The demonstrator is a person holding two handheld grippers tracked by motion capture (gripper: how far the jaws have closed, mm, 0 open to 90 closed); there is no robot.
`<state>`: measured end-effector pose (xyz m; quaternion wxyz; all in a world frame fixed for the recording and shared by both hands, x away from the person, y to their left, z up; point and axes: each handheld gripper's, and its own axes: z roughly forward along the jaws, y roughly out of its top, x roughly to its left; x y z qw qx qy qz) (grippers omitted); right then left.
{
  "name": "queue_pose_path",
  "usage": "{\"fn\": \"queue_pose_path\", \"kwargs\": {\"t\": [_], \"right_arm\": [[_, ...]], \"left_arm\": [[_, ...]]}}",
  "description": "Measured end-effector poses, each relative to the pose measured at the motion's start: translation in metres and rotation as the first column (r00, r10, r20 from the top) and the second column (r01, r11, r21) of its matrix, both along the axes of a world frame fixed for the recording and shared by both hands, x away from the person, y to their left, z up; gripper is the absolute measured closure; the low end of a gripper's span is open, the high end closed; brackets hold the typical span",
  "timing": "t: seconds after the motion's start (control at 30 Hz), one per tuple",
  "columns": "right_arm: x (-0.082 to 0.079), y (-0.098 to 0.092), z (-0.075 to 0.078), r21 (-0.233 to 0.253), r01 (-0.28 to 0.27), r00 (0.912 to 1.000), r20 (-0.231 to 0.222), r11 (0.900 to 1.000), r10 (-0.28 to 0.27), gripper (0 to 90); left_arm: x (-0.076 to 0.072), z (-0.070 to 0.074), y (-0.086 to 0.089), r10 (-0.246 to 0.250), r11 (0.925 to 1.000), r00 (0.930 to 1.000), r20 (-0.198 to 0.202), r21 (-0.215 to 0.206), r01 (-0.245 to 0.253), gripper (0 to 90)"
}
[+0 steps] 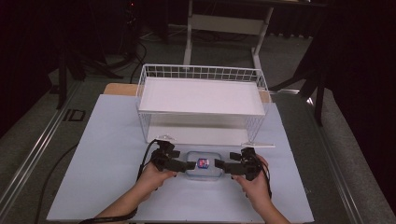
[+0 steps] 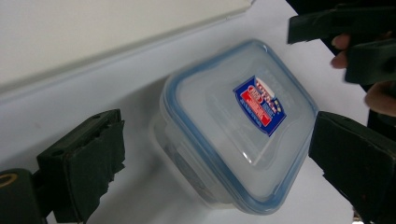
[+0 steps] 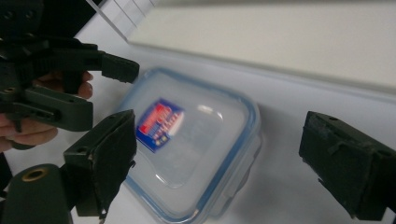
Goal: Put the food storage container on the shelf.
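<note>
A clear square plastic container [image 1: 203,167] with a blue-rimmed lid and a red and blue label rests on the pale mat [image 1: 102,158], just in front of the wire rack. My left gripper [image 1: 189,164] is at its left side and my right gripper [image 1: 219,164] at its right side, tips pointing at each other. In the left gripper view the container [image 2: 219,107] lies between the wide-apart jaws of the left gripper [image 2: 219,161]. In the right gripper view the right gripper [image 3: 224,161] straddles the container [image 3: 196,149] the same way, open. Whether any pad touches it is unclear.
A white wire rack [image 1: 201,74] with an upper white board and a lower shelf stands in the middle of the mat, close behind the container. A white table frame [image 1: 224,23] is on the floor beyond. Cables trail off to the left.
</note>
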<state>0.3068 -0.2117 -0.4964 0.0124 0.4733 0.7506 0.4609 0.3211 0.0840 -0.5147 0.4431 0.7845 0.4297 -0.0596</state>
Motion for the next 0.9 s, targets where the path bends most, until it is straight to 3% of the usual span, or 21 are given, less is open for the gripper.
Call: {"fn": "queue_pose_path", "kwargs": {"t": [0.1, 0.27, 0.33, 0.43, 0.47, 0.5, 0.57, 0.63, 0.7, 0.8, 0.9], "right_arm": [[0.001, 0.004, -0.009, -0.013, -0.003, 0.9993, -0.036, 1.000, 0.002, 12.2], [0.005, 0.006, -0.019, 0.012, -0.001, 0.9938, -0.111, 1.000, 0.002, 12.3], [0.005, 0.006, -0.021, 0.024, 0.004, 0.9906, -0.137, 1.000, 0.000, 13.9], [0.007, 0.006, -0.023, 0.037, 0.005, 0.9858, -0.168, 0.999, 0.001, 14.9], [0.007, 0.006, -0.024, 0.047, 0.001, 0.9821, -0.188, 0.999, 0.007, 15.8], [0.008, 0.006, -0.026, 0.062, 0.011, 0.9754, -0.220, 0.998, 0.003, 25.3], [0.009, 0.005, -0.028, 0.085, 0.014, 0.9677, -0.252, 0.996, 0.008, 29.4], [0.010, 0.004, -0.027, 0.104, 0.013, 0.9580, -0.286, 0.994, 0.018, 34.3], [0.010, 0.005, -0.025, 0.094, 0.014, 0.9574, -0.288, 0.996, 0.014, 34.7], [0.008, 0.006, -0.026, 0.096, 0.037, 0.9557, -0.294, 0.995, -0.008, 35.2], [0.006, 0.006, -0.027, 0.102, 0.048, 0.9608, -0.277, 0.994, -0.018, 35.2]], "left_arm": [[0.001, -0.005, -0.005, -0.020, 0.9996, 0.9994, -0.028, 0.018, 0.021, 4.6], [0.006, -0.010, -0.007, -0.016, 0.9998, 0.9968, -0.078, -0.009, 0.015, 8.0], [0.007, -0.010, -0.008, -0.010, 0.9999, 0.9964, -0.084, -0.015, 0.009, 15.5], [0.008, -0.012, -0.010, -0.018, 0.9995, 0.9935, -0.113, -0.028, 0.015, 18.2], [0.008, -0.014, -0.011, -0.019, 0.9994, 0.9926, -0.120, -0.031, 0.015, 18.2], [0.008, -0.014, -0.011, -0.017, 0.9994, 0.9926, -0.120, -0.032, 0.013, 19.9], [0.008, -0.013, -0.010, -0.016, 0.9994, 0.9930, -0.117, -0.031, 0.013, 21.1], [0.009, -0.012, -0.008, -0.007, 0.9992, 0.9903, -0.139, -0.040, 0.001, 23.5], [0.009, -0.010, -0.006, -0.006, 0.9992, 0.9900, -0.141, -0.039, 0.001, 27.9], [0.004, -0.007, -0.005, -0.008, 0.9998, 0.9947, -0.102, -0.019, 0.006, 33.2], [0.000, -0.008, -0.002, -0.008, 0.9995, 0.9927, -0.121, -0.031, 0.004, 36.0]]}}
